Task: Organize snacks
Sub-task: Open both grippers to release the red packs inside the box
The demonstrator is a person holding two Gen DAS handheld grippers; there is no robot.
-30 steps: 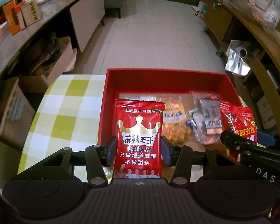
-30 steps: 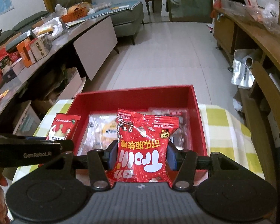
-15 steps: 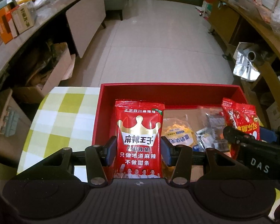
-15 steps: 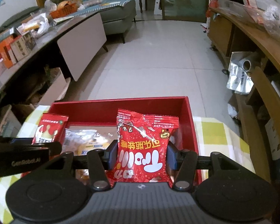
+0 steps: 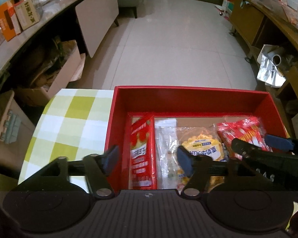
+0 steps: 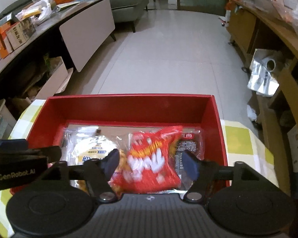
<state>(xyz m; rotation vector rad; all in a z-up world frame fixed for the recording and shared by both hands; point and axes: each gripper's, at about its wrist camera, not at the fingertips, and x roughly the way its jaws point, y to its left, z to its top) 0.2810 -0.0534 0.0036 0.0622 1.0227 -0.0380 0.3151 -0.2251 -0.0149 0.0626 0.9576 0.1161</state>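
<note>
A red box [image 5: 188, 99] sits on a green-and-white checked tablecloth [image 5: 69, 123], filling the lower middle of both wrist views, with several snack packets on its cardboard floor. In the left wrist view, the red crown-printed packet [image 5: 142, 154] lies flat along the box's left wall, below and between the spread jaws of the left gripper [image 5: 147, 158]; beside it lie a clear packet [image 5: 165, 138] and a yellow snack bag [image 5: 200, 144]. In the right wrist view, the red candy bag [image 6: 151, 158], blurred, lies in the box's lower centre between the parted jaws of the right gripper [image 6: 150, 163], no pad touching it. Both grippers' jaws have just been opening. A second ago each clamped its packet upright; now both packets are loose in the box.
</note>
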